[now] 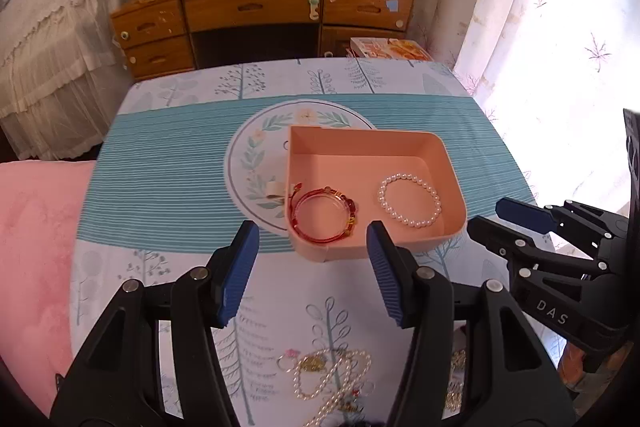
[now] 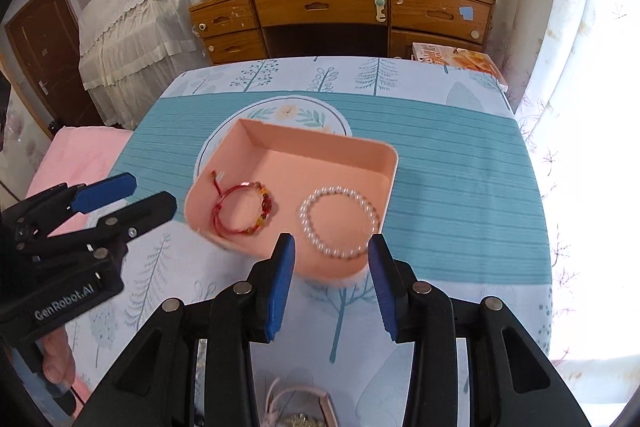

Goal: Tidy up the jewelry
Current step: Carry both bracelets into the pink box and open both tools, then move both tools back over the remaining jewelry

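Note:
A pink tray stands mid-table. In it lie a red cord bracelet on the left and a white pearl bracelet on the right. My left gripper is open and empty, just in front of the tray's near edge. My right gripper is open and empty, over the tray's near right corner, close to the pearl bracelet. More jewelry, pearl strands and gold pieces, lies on the cloth below the left gripper. A little of it shows in the right wrist view.
The table has a blue and white leaf-print cloth. A wooden desk with drawers stands behind. A pink cushion is at the left, curtains at the right. A book lies past the far corner.

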`<state>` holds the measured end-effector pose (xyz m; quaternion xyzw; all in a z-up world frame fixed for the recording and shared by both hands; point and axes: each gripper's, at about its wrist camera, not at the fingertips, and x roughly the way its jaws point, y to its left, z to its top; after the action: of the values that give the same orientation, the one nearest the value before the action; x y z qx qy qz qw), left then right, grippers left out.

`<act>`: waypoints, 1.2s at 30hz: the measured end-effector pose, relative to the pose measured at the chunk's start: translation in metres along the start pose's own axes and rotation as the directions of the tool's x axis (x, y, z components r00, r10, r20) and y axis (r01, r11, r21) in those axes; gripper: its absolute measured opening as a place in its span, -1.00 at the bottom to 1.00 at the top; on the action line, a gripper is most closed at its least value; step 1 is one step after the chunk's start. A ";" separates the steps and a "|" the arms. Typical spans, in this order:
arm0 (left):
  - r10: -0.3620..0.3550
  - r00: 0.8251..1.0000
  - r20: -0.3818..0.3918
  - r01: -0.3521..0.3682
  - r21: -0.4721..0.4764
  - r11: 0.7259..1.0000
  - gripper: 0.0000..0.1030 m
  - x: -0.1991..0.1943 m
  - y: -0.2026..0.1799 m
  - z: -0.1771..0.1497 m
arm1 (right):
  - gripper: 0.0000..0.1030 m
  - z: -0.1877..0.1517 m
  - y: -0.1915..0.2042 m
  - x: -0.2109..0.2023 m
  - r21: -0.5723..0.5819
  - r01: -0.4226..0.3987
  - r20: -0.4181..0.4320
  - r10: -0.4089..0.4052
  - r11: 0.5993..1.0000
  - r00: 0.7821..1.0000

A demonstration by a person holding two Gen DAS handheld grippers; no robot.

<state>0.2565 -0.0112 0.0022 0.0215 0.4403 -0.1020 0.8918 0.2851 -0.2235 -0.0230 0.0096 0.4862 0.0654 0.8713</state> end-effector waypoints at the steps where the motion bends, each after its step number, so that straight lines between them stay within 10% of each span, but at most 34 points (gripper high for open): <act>1: 0.014 1.000 0.021 -0.014 -0.003 1.000 0.03 -0.009 0.001 -0.004 | -0.25 -0.008 0.001 -0.007 -0.004 -0.002 0.002 0.002 1.000 1.000; 17: 0.061 0.988 0.143 -0.055 -0.042 0.998 0.04 -0.120 0.023 -0.079 | -0.24 -0.097 0.016 -0.111 -0.025 -0.038 0.081 0.040 0.999 0.996; 24: 0.079 0.983 0.166 -0.071 -0.055 0.996 0.06 -0.155 0.038 -0.106 | 0.11 -0.125 0.023 -0.165 -0.046 -0.026 0.156 0.033 0.999 0.987; 36: 0.039 0.999 0.010 -0.039 -0.043 0.998 0.20 -0.126 0.043 -0.168 | 0.18 -0.172 0.023 -0.185 -0.064 0.017 0.132 -0.008 0.998 0.991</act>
<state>0.0589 0.0727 -0.0033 0.0102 0.4369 -0.0753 0.8963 0.0408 -0.2315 0.0452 -0.0176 0.4254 0.0750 0.9017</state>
